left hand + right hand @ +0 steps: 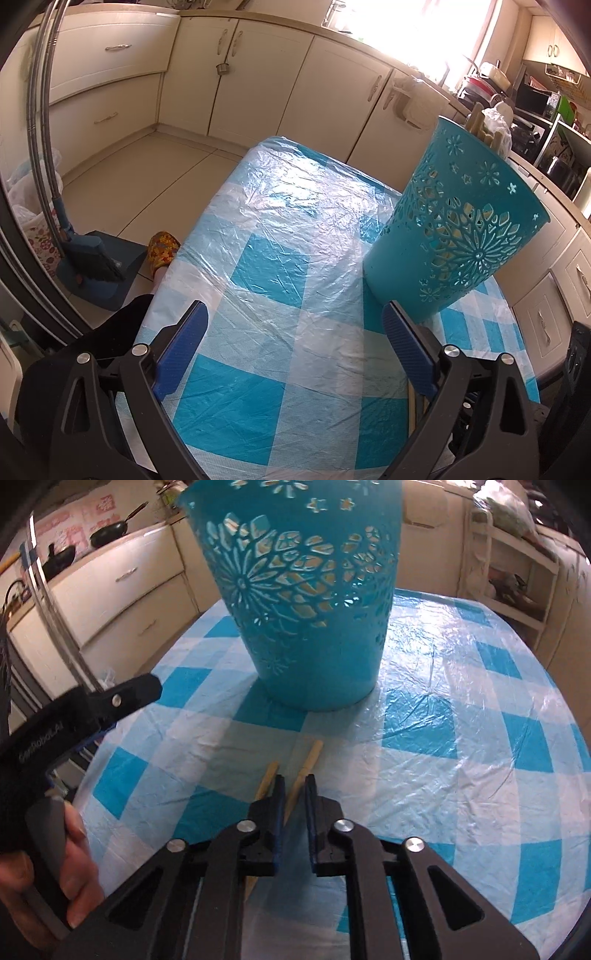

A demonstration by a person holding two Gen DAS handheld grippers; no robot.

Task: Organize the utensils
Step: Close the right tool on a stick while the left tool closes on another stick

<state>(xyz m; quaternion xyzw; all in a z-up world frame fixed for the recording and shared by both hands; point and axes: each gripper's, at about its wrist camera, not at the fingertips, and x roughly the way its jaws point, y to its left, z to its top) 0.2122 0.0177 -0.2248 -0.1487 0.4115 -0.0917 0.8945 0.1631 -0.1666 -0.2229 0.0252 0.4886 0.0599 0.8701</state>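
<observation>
A teal cut-out plastic holder stands on the checked table; it also shows in the left wrist view, with several wooden utensils sticking out of its top. Two wooden sticks lie on the cloth in front of the holder. My right gripper is nearly closed around one stick, just short of the holder. My left gripper is open and empty, left of the holder; it also shows at the left of the right wrist view.
The blue and white cloth is covered in crinkled plastic film. Cream cabinets surround the table. A broom and dustpan stand on the floor at left. A cluttered counter runs at right. A shelf unit stands behind the table.
</observation>
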